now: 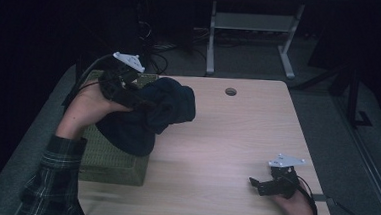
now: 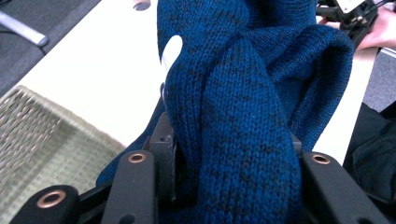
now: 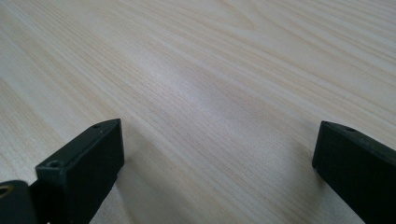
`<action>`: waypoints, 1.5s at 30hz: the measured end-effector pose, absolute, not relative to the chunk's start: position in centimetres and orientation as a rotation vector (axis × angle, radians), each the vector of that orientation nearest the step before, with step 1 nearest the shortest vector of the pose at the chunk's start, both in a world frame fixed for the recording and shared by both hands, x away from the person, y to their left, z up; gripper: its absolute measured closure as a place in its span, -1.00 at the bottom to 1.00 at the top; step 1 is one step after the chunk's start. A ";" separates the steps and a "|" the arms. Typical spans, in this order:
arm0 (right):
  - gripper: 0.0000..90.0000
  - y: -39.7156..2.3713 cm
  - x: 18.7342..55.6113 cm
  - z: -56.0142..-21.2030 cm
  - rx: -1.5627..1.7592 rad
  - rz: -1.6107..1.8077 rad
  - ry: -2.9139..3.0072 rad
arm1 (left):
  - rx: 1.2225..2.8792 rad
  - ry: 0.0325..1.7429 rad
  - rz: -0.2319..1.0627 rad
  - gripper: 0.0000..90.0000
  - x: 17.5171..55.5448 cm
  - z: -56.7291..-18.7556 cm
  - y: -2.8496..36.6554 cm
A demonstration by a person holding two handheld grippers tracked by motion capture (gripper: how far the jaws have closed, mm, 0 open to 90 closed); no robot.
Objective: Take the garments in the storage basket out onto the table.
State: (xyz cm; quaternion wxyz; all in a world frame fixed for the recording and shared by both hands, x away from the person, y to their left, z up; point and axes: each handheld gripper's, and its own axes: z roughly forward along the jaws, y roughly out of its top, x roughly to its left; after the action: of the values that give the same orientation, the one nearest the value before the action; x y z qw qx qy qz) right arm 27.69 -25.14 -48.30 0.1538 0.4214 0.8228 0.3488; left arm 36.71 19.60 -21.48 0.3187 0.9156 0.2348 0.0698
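Hanging in thick folds, the dark blue knitted garment covers the tips of the left hand-held gripper, so in the high view the jaws themselves are hard to make out against the dark cloth. The left gripper view settles it: the knit bulges up between the two black jaws, which are clamped on a bunched fold of it, and a small white tag peeks out at the cloth's left edge. How much of the garment there is stays unclear, since its lower part is cut off there.

Taking the woven basket at the bench's left end as the landmark, the garment is lifted above the basket's far right corner, its lower folds drooping over the basket's right rim and its upper bulk reaching out over the bare bench just right of the basket. The left hand comes up over the basket with the forearm raised and the wrist bent, its checked sleeve cut off by the frame's bottom edge.

Well to the right of the basket, near the bench's front right corner, the right hand-held gripper sits low over the wood, pointing back toward the basket. Its jaws stand wide apart with nothing between them, bare bench showing in the gap. The right hand is partly cut off.
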 end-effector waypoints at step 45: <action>-0.96 -25.1 27.7 -48.3 1.210 0.999 2.362 | 2.421 0.437 0.066 0.24 37.4 -28.6 4.8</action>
State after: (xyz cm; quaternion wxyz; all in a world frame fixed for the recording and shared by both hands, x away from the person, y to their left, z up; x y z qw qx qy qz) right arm 27.68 -25.14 -48.27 0.1524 0.4218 0.8231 0.3483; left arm 37.39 4.82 -28.60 0.3336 0.9274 0.1675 0.0252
